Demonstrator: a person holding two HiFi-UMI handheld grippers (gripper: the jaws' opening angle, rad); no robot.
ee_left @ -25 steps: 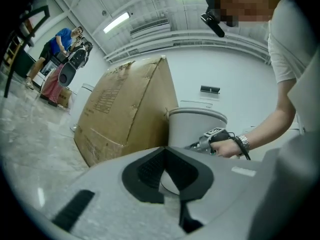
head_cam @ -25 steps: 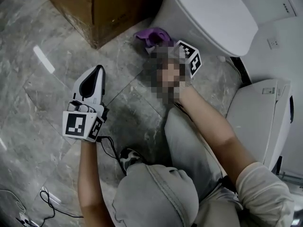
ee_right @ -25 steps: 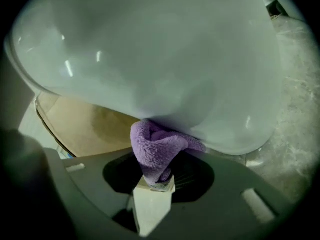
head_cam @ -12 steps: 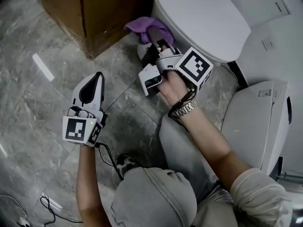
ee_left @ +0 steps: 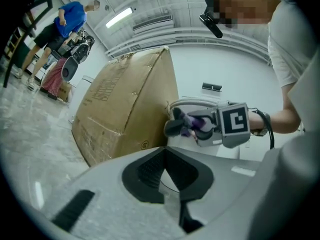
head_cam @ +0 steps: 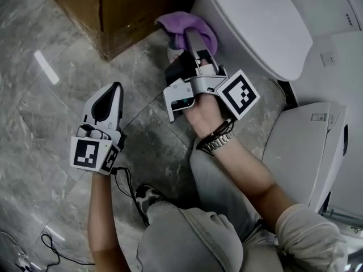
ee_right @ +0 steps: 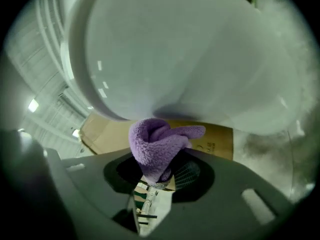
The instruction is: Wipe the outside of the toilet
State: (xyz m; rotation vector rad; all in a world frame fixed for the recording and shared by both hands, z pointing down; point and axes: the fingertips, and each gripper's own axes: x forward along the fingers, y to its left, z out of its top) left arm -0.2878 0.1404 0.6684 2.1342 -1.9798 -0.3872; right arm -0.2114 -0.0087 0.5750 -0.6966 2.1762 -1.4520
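Toilet (head_cam: 255, 21), white w/ lid down, fills the 1 o'clock part of the head view. Its rounded bowl front faces the 10 o'clock side. In the right gripper view the bowl (ee_right: 175, 49) takes up the whole upper half.

A purple cloth (head_cam: 187, 27) sits at the bowl's lower front, bunched into a wad. In the right gripper view the cloth (ee_right: 157, 146) is just under the bowl's curve; whether it touches can't be told.

The right claw (head_cam: 190, 41) is clamped on the cloth and points toward 12 o'clock at the bowl. Its own view shows the right claw (ee_right: 159, 176) pinching the wad's lower end. A wristwatch (head_cam: 218, 141) is on that wrist.

The left claw (head_cam: 116, 89) hangs well apart at 9 o'clock over the grey marble floor (head_cam: 51, 123). Its jaws are together w/ nothing btwn them, as seen in its own view (ee_left: 167, 171).

A cardboard box (head_cam: 113, 10) stands at 11 o'clock, near the bowl. Another white fixture (head_cam: 306, 146) is at 3 o'clock. A black cable (head_cam: 127, 180) trails from the left claw. The person's knee (head_cam: 193, 237), in grey, is at 6 o'clock.
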